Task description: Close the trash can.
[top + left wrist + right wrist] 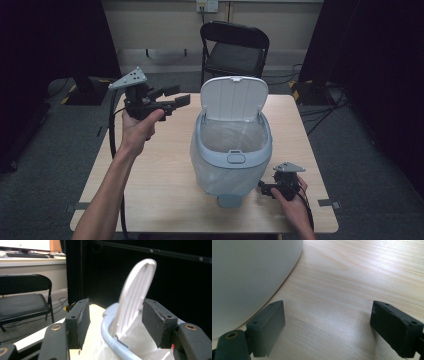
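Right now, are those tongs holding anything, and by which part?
Nothing is held. The left tongs gape open beside the bin's raised lid; the right tongs sit open by the bin.

**Hidden and Cut Off**

In the high view the bin (231,150) covers the table (165,165) behind and beneath it, and the raised lid (233,97) hides the far rim. The liner bag (227,136) is too hazy to show the bottom inside. The bottom edge cuts both forearms, and the near table edge runs out of frame. The folding chair (235,47) has its lower legs hidden behind the table and lid.

In the left gripper view the bottom edge cuts the bin body, and the lid's edge is blurred.

In the right gripper view the bin wall (249,277) is cropped by the top and left edges, a featureless pale surface.
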`<state>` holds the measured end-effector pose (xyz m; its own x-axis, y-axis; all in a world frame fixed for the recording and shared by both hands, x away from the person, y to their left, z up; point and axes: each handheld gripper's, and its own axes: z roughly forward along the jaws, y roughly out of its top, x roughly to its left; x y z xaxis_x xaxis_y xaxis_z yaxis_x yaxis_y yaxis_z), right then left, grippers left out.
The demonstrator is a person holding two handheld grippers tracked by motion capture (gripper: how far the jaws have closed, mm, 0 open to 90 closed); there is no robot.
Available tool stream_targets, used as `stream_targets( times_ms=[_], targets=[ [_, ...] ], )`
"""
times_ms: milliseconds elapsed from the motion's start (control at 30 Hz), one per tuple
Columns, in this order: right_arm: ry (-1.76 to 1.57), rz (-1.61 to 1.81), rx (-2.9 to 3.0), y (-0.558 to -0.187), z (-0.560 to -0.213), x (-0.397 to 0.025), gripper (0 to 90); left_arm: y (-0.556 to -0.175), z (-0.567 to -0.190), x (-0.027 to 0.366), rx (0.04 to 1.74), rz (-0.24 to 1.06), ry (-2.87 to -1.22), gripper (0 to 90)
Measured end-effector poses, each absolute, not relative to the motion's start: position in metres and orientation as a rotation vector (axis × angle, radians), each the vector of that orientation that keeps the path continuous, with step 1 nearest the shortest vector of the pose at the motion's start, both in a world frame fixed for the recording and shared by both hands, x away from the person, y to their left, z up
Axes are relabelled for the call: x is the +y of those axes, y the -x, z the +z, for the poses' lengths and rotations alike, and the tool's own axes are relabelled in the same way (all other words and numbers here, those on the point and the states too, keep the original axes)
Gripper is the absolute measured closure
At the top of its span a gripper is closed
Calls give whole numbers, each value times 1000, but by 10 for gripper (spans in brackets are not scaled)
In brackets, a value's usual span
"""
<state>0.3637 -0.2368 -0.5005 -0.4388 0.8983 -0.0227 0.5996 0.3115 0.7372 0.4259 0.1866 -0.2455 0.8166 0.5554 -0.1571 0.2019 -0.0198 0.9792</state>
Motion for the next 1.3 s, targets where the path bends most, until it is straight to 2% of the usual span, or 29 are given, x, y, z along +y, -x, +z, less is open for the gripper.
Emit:
stream_targets(
  times_ms=[367,433,500,567,600,667,700,833,933,967,1300],
  targets=[
    [-1326,929,2154,-364,-500,-237,114,-452,-231,175,674,321,-1547,391],
    [-1326,929,2154,-364,-500,-237,114,-460,-231,169,688,291,-1542,389],
    [-1323,929,2156,-364,-500,-237,114,-462,-230,164,691,363,-1544,389],
    [-1322,930,2158,-364,-500,-237,113,-465,-231,162,688,365,-1549,389],
    [-1320,930,2159,-364,-500,-237,113,-470,-233,159,696,296,-1540,385],
    [-1320,930,2159,-364,-500,-237,113,-471,-234,157,688,292,-1546,382],
    [-1319,931,2160,-364,-500,-237,113,-472,-236,151,681,243,-1539,375],
    [-1319,930,2160,-364,-501,-237,113,-471,-237,146,668,250,-1560,391],
    [-1319,931,2160,-364,-501,-237,113,-468,-241,145,641,176,-1553,378],
    [-1319,931,2160,-364,-501,-237,113,-467,-242,144,636,170,-1553,356],
    [-1319,930,2160,-364,-501,-237,113,-453,-246,137,599,181,-1632,343]
  ],
)
